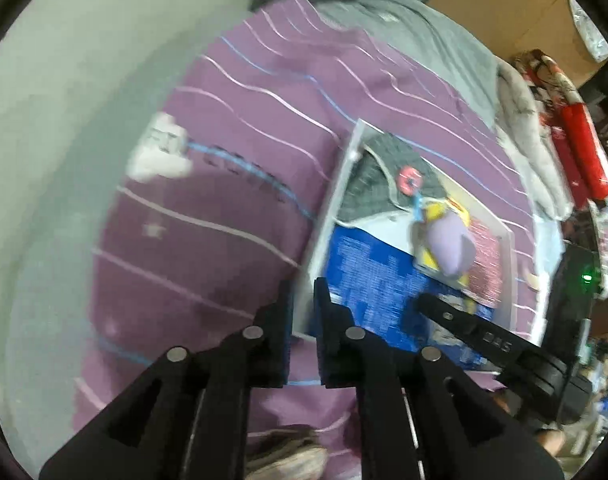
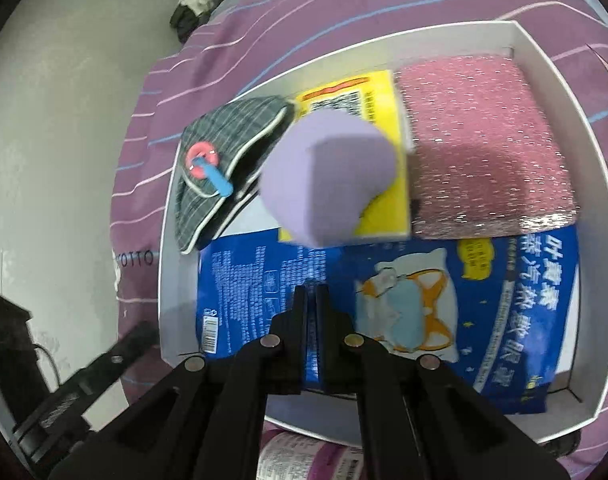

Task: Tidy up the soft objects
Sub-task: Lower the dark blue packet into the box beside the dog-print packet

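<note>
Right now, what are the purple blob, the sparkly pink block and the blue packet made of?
The purple blob looks like soft matte foam: smooth, no shine. The sparkly pink block seems a sponge wrapped in glittery metallic mesh, since silver flecks glint. The blue packet looks like glossy printed plastic film.

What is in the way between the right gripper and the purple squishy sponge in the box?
Nothing visible blocks it. The right gripper, shut and empty, hangs over the blue packet in the white box. The purple sponge sits just beyond, on top of the yellow packet, with only open space between.
</note>
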